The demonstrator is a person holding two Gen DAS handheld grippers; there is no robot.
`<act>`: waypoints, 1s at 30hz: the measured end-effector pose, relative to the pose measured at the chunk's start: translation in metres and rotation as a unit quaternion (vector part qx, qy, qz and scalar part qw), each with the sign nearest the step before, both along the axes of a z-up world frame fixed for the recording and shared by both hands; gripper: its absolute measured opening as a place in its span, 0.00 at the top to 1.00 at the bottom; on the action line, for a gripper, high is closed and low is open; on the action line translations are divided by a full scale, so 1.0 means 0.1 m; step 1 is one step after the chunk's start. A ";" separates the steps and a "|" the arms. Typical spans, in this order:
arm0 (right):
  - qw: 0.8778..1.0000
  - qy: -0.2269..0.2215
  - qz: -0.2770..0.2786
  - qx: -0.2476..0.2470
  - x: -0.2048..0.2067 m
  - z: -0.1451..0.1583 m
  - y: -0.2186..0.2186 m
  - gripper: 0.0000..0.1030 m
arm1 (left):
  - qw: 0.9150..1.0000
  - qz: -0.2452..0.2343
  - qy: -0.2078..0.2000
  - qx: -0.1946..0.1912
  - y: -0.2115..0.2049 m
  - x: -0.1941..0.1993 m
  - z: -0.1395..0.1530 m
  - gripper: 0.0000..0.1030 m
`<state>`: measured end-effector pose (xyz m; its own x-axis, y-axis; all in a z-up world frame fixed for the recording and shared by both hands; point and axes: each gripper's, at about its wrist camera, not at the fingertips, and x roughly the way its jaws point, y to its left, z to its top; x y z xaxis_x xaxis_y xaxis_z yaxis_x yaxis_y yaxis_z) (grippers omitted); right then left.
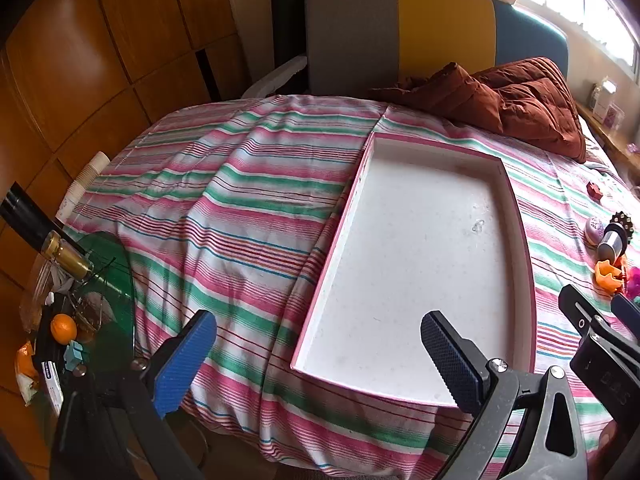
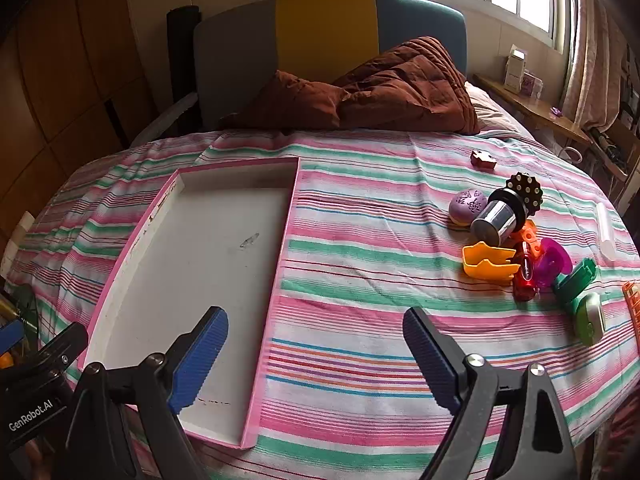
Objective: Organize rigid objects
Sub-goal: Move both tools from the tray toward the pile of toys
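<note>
The bed, soft under its striped sheet, fills both views. The tray at centre left looks light and stiff, best gripped by its rim. The toys at right, probably hard plastic, may slip. The left claw and right claw gape wide, holding nothing.

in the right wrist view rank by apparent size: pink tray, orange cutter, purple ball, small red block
1. pink tray
2. orange cutter
3. purple ball, close to the cutter, so unsure
4. small red block, farthest away
</note>
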<state>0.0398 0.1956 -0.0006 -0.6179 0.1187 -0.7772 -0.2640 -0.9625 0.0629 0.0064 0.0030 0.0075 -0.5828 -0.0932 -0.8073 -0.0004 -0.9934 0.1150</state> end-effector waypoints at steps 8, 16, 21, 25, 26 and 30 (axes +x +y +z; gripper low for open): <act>1.000 0.006 -0.007 0.004 0.08 0.06 0.10 0.12 | 1.000 -0.016 0.004 0.005 0.11 0.06 0.05 0.00; 0.999 0.017 -0.040 0.011 0.21 0.13 0.37 0.12 | 0.999 -0.044 0.020 -0.003 0.34 0.12 0.12 0.00; 0.998 0.022 -0.064 0.021 0.30 0.17 0.60 0.12 | 0.997 -0.081 0.012 0.001 0.54 0.17 0.06 0.00; 0.996 0.032 -0.077 0.021 0.43 0.16 0.81 0.12 | 0.993 -0.113 0.013 0.015 0.73 0.24 0.04 0.00; 0.996 0.034 -0.077 0.020 0.47 0.15 0.87 0.12 | 0.993 -0.120 0.013 0.019 0.78 0.26 0.04 0.00; 0.997 0.034 -0.068 0.019 0.59 0.07 1.06 0.12 | 0.989 -0.147 0.005 0.034 0.95 0.29 0.02 0.00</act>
<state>0.0985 0.3019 0.0069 -0.6446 0.2340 -0.7279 -0.3895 -0.9197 0.0493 0.0354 0.0980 0.0091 -0.5844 0.1353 -0.8001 -0.2892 -0.9560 0.0496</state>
